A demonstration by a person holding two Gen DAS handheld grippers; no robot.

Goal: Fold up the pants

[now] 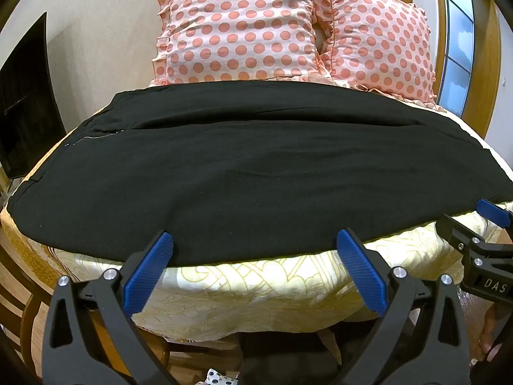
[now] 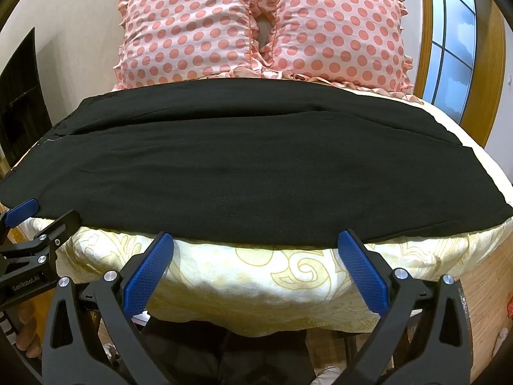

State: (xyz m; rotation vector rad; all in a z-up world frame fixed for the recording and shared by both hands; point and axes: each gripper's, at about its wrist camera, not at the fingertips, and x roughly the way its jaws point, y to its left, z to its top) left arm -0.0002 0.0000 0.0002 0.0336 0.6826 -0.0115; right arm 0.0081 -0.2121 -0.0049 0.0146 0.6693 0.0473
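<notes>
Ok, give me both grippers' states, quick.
Left gripper: open, empty, at the near edge of the black fabric pants.
Right gripper: open, empty, same edge.

The pants [image 1: 256, 173] are black matt cloth, smooth with a faint woven grain. Under them the bedspread [image 1: 256, 292] is soft pale cloth printed with yellow scrolls, slightly puckered. At the far end two pillows [image 1: 237, 29] wear thin pink cotton-like cloth with coral dots and ruffled edges. The left gripper [image 1: 255, 240] and right gripper [image 2: 255, 240] are matt black plastic with shiny metal rivets; their fingertips [image 2: 147, 272] carry blue pads with a fine rough knurl. The window frame [image 2: 487, 64] on the right is glossy varnished wood.
</notes>
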